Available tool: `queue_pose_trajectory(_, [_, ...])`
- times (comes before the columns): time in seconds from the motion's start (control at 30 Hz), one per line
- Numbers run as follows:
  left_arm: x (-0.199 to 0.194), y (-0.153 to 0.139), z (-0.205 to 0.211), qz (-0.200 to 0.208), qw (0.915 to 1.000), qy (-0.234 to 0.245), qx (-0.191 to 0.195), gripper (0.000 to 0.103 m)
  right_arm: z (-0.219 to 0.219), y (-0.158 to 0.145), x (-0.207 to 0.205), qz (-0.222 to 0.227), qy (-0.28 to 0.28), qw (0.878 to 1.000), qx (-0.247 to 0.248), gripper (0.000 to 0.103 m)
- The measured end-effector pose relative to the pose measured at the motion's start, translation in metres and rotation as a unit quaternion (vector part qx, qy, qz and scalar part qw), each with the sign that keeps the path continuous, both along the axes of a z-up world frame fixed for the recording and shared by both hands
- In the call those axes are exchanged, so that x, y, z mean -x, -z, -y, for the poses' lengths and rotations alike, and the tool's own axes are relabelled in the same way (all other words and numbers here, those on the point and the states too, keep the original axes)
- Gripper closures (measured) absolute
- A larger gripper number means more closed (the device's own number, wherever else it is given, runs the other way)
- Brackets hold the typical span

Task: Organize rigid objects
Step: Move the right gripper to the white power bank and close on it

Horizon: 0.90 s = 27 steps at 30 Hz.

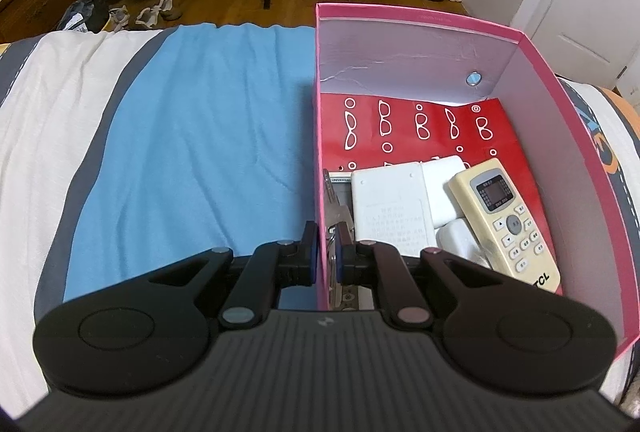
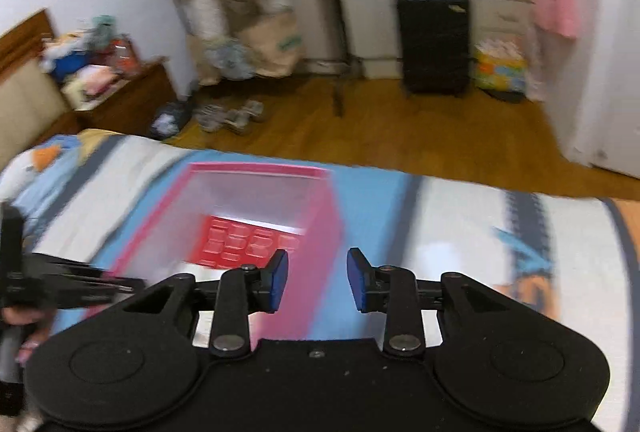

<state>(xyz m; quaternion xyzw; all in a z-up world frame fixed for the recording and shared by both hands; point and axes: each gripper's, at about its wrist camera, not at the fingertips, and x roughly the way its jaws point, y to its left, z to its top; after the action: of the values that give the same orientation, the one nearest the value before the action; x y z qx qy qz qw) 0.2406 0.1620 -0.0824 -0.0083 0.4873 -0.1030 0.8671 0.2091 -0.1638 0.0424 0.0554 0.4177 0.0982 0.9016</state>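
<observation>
Where blue cloth (image 1: 192, 136) lies soft, stiff pink box (image 1: 532, 44) stands.

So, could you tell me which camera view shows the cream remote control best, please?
The left wrist view shows it best: the cream remote control lies sharp and close inside the pink box, screen and buttons readable. In the right wrist view, which is motion-blurred, only the box and its red lining appear; the remote cannot be made out.

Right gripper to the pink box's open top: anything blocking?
Nothing visible. The right gripper is open and empty, with the pink box just ahead, open-topped. The left gripper clamps the box's opposite wall, clear of that path. The right wrist view is blurred.
</observation>
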Motion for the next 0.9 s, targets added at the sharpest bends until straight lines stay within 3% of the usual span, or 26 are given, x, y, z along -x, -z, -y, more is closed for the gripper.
queue_pose_trajectory(0.17, [0.0, 0.001, -0.002, 0.005, 0.9999, -0.015, 0.004, 0.098, 0.044, 0.036, -0.021, -0.035, 0.01, 0.999, 0.019, 0.062])
queue_pose_trajectory(0.33, [0.0, 0.0, -0.001, 0.004, 0.9999, -0.013, -0.001, 0.098, 0.056, 0.088, -0.034, -0.002, -0.006, 0.999, 0.042, 0.061])
queue_pose_trajectory(0.4, [0.0, 0.001, 0.0, 0.004, 0.9999, -0.011, -0.003, 0.098, 0.058, 0.107, -0.04, -0.002, -0.042, 0.999, 0.03, 0.06])
queue_pose_trajectory(0.47, [-0.001, 0.002, 0.001, 0.003, 0.9999, -0.011, -0.003, 0.098, 0.059, 0.117, -0.047, -0.009, -0.028, 0.999, 0.03, 0.059])
queue_pose_trajectory(0.57, [-0.002, 0.004, 0.001, 0.001, 0.9999, -0.01, -0.004, 0.098, 0.053, 0.129, -0.056, 0.002, -0.024, 0.998, 0.052, 0.044])
queue_pose_trajectory(0.67, [-0.002, 0.004, 0.001, 0.002, 0.9999, -0.011, -0.002, 0.098, 0.044, 0.146, -0.067, 0.0, -0.039, 0.995, 0.088, 0.04])
queue_pose_trajectory(0.73, [-0.003, 0.005, 0.001, 0.002, 0.9999, -0.01, -0.002, 0.098, 0.044, 0.149, -0.07, 0.013, -0.027, 0.996, 0.08, 0.037])
queue_pose_trajectory(0.83, [-0.005, 0.006, 0.001, 0.001, 0.9999, -0.012, -0.001, 0.098, 0.041, 0.149, -0.071, 0.022, -0.026, 0.996, 0.087, 0.039])
queue_pose_trajectory(0.87, [-0.006, 0.007, 0.002, 0.001, 0.9999, -0.012, -0.002, 0.099, 0.04, 0.15, -0.07, 0.026, -0.03, 0.996, 0.086, 0.042])
queue_pose_trajectory(0.9, [-0.006, 0.007, 0.002, 0.002, 0.9999, -0.011, -0.004, 0.099, 0.04, 0.15, -0.069, 0.027, -0.033, 0.996, 0.082, 0.055])
